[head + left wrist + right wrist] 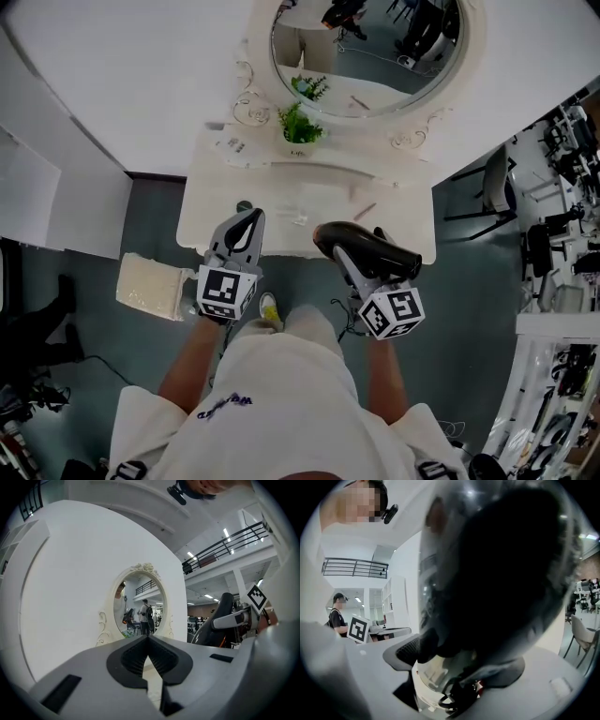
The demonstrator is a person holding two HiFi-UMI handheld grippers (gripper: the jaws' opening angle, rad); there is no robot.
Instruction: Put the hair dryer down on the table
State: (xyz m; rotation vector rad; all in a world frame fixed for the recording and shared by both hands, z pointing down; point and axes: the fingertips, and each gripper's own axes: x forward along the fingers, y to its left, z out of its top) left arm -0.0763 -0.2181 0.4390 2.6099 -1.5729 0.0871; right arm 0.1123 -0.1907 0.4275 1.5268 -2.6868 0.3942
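Note:
A black hair dryer hangs just above the front right edge of the white dressing table. My right gripper is shut on it. In the right gripper view the dryer's glossy dark body fills most of the frame and sits between the pads, with its cord bunched below. My left gripper is level over the table's front left edge, jaws closed together with nothing in them. The left gripper view shows its pads meeting, and the dryer off to the right.
An oval mirror in a white ornate frame stands at the back of the table, with a small green plant before it. A pencil-like stick and a clear item lie mid-table. A beige cushion is at the left, a chair at the right.

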